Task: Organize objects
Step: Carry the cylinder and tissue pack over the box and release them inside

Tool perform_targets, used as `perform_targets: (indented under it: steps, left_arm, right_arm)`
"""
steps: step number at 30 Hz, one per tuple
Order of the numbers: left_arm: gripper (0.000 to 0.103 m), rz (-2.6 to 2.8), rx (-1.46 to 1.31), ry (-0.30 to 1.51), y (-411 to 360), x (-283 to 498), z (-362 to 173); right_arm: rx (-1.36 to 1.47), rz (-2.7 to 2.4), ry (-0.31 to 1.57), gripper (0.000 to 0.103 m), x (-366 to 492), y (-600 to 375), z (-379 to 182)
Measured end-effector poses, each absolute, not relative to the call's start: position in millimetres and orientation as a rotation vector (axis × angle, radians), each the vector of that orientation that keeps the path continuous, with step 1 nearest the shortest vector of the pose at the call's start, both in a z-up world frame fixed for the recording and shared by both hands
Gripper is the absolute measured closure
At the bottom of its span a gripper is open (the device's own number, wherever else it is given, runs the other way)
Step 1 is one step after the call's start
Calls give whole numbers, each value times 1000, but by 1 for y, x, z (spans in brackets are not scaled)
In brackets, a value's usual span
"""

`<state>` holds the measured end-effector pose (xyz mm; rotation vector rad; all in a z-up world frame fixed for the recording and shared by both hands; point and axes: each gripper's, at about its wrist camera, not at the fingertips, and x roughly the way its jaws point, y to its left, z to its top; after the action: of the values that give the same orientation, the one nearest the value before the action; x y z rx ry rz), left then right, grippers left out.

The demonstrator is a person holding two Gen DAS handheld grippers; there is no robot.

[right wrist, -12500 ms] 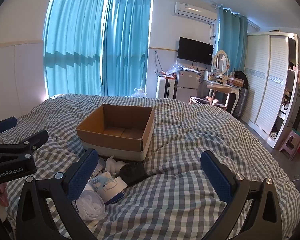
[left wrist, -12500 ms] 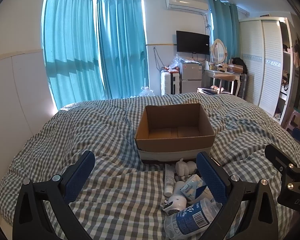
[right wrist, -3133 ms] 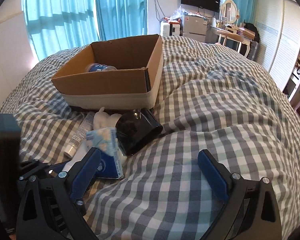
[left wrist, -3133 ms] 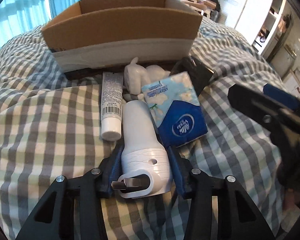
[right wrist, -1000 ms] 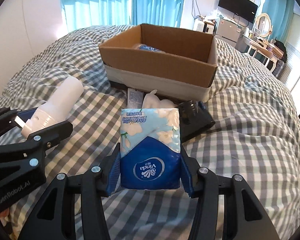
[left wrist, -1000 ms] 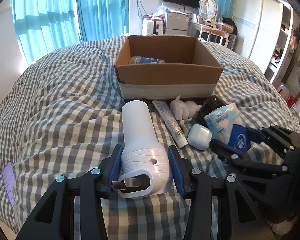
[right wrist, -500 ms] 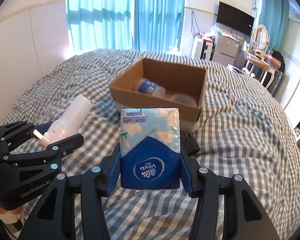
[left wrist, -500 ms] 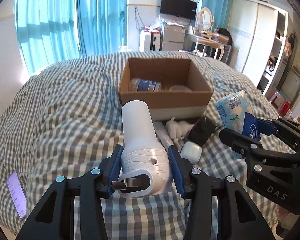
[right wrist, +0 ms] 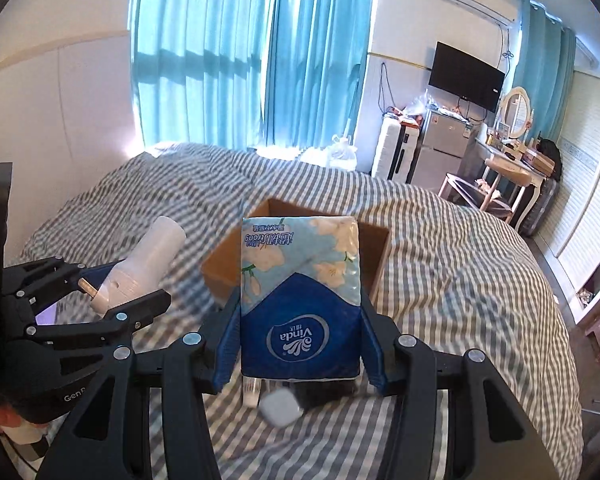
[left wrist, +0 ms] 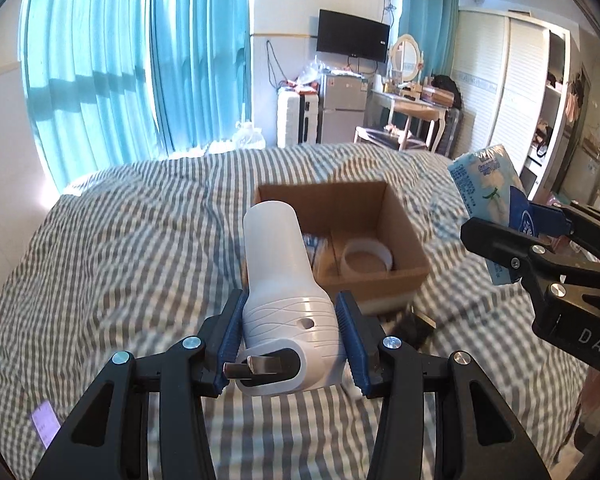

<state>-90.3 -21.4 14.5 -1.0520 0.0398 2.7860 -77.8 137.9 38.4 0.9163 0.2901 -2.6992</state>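
Note:
My left gripper (left wrist: 290, 342) is shut on a white spray bottle (left wrist: 284, 292), held high above the checked bedspread (left wrist: 120, 248). Beyond the bottle sits the open cardboard box (left wrist: 404, 236), holding a clear round tub (left wrist: 367, 258) and a blue-labelled bottle, mostly hidden. My right gripper (right wrist: 300, 342) is shut on a blue Vinda tissue pack (right wrist: 300, 300), which hides much of the box (right wrist: 376, 248). Each gripper shows in the other's view: the right (left wrist: 540, 240) at the right edge, the left (right wrist: 100, 292) at the left.
On the bed below the tissue pack lie a small white case (right wrist: 280, 402), a tube end and a dark object (left wrist: 412, 328). A purple phone (left wrist: 44, 422) lies at the bed's left edge. Curtains, a fridge, a dressing table and a wardrobe stand beyond the bed.
Both grippers have risen with their loads, so the bed and box look smaller and lower. The box's inside now shows more from above. Neither grip has changed.

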Motion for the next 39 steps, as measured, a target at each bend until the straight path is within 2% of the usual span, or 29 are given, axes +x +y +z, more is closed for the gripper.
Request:
perform_targets:
  steps: [7, 12, 21, 26, 39]
  left_arm:
    - [56, 2799, -1016, 36, -19, -148, 38]
    - [56, 2807, -1028, 82, -13, -191, 35]
    - [56, 2722, -1168, 140, 11, -265, -17]
    - [56, 2699, -1236, 121, 15, -296, -43]
    - [56, 2609, -1286, 190, 22, -310, -87]
  right_arm:
    - [907, -2698, 283, 52, -131, 137, 57]
    - [930, -2683, 280, 52, -172, 140, 53]
    - [1032, -2675, 231, 52, -251, 150, 18]
    - [1082, -2665, 296, 52, -278, 143, -7]
    - [1219, -2583, 255, 52, -308, 147, -65]
